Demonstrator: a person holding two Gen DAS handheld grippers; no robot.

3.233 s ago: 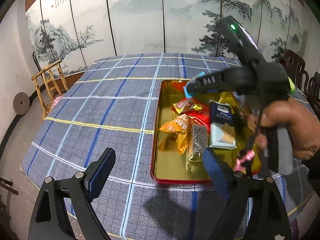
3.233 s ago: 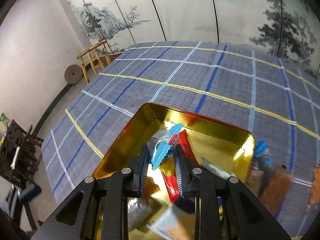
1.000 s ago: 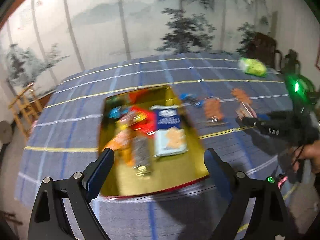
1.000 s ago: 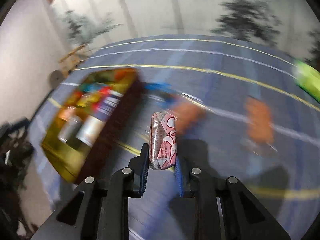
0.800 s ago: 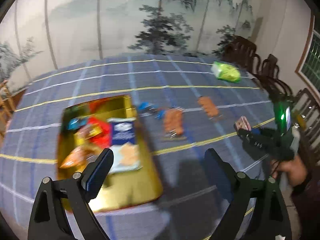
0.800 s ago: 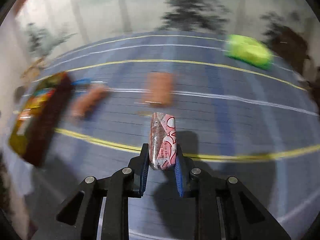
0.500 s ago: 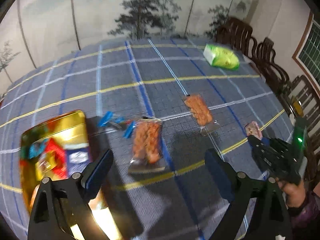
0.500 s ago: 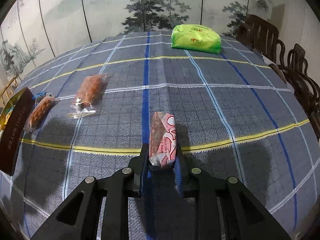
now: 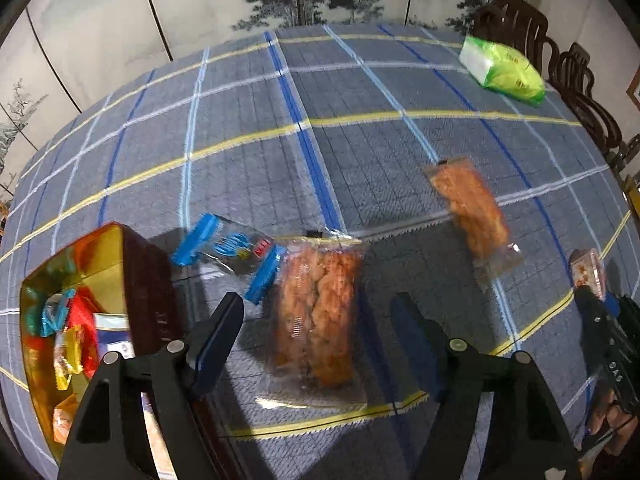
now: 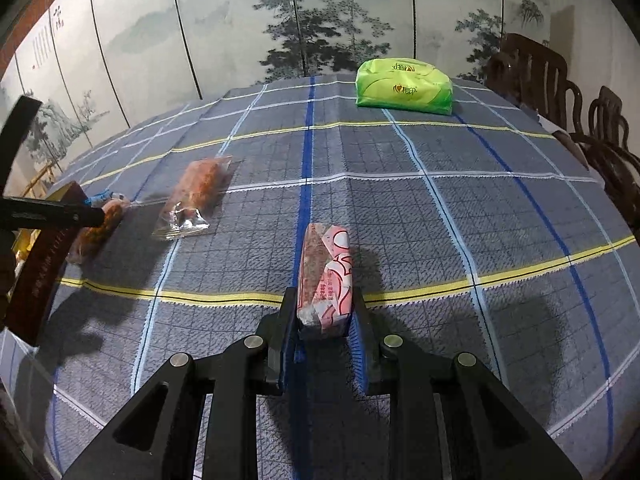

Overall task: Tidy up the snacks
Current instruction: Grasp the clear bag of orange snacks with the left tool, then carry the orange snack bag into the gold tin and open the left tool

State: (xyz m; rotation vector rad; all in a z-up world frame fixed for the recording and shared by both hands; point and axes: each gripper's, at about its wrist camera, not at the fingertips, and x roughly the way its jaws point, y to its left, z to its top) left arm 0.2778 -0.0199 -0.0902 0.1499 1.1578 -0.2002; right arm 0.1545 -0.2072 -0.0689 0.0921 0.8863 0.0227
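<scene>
Your left claw (image 9: 316, 316) is pointing steeply down at the checked tablecloth (image 9: 360, 152), and the clear bag of orange snacks (image 9: 318, 312) lies right between its two fingers, lengthwise, flat on the cloth. The jaws are closing in on it, but there's a gap on both sides: neither blue pad is touching the bag. Just beyond the bag's far left corner sits a blue-ended wrapper (image 9: 230, 250), and to the left of that the gold tin (image 9: 120, 248) with red outer walls, already holding several packets.

A second clear bag of orange snacks (image 9: 472, 208) lies further out to your right, well apart from the first. The green pack (image 9: 504, 70) sits at the far edge of the table.

Your right claw (image 10: 322, 312) is clamped tight on a pink-and-white wrapped bar (image 10: 326, 276). The bar stands up from the jaws, pinched near its lower end, clear of the cloth. From that side you can see the left claw's fingertip over the first snack bag (image 10: 98, 226), beside the tin's dark wall (image 10: 38, 268).
</scene>
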